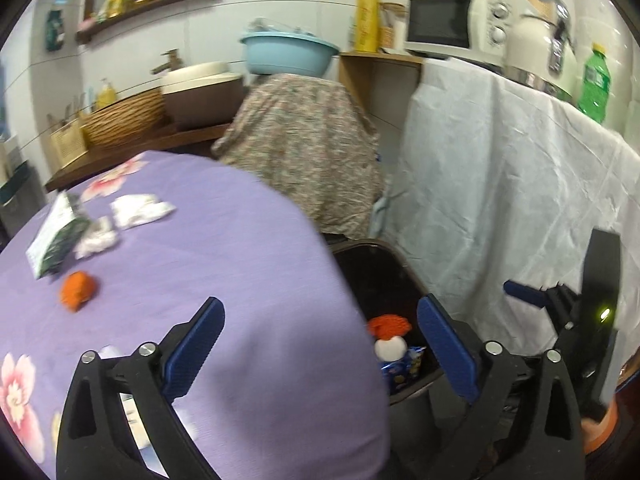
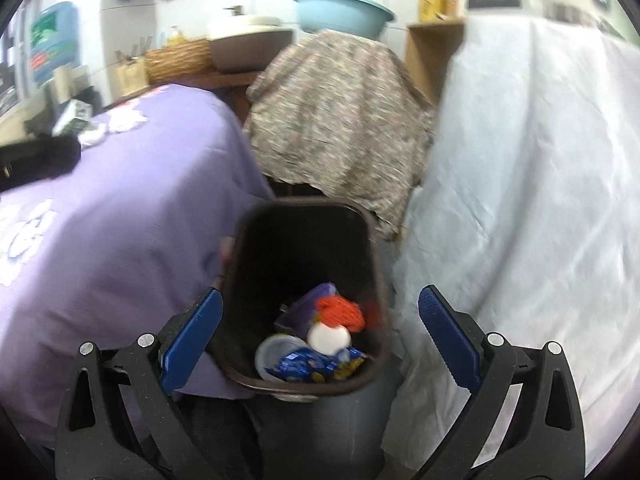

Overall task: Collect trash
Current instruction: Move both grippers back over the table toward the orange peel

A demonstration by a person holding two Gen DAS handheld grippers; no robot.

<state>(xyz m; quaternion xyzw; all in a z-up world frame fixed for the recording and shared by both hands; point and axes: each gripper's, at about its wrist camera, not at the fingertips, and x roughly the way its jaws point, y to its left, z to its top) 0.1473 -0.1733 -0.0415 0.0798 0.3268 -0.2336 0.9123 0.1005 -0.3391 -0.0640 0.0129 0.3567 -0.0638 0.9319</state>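
I have the left gripper (image 1: pixel 320 344) over the edge of the purple floral tablecloth (image 1: pixel 224 248), its blue-padded jaws spread wide apart and holding nothing. Through the gap I see the dark trash bin (image 1: pixel 404 276) standing on the floor just beside the table, between it and the white-draped counter (image 1: pixel 500 184). Trash remains on the cloth: an orange crumpled piece (image 1: pixel 78 291), two white crumpled tissues (image 1: pixel 140 210) and a green-and-white packet (image 1: pixel 56 236), all grouped near the far left of the table, well apart from the bin.

My right gripper (image 2: pixel 320 344) hangs above the bin (image 2: pixel 304 240), jaws likewise wide apart with nothing between them. Looking down into it, I make out an orange mesh wad (image 2: pixel 342 310), a white round lump (image 2: pixel 328 338), a blue snack wrapper (image 2: pixel 304 366), a clear plastic lid (image 2: pixel 274 354) and something purple (image 2: pixel 308 304) lying together at the bottom. A patterned cloth-covered stand (image 2: pixel 340 120) sits just behind the bin, a blue basin (image 2: pixel 342 10) on top of it.
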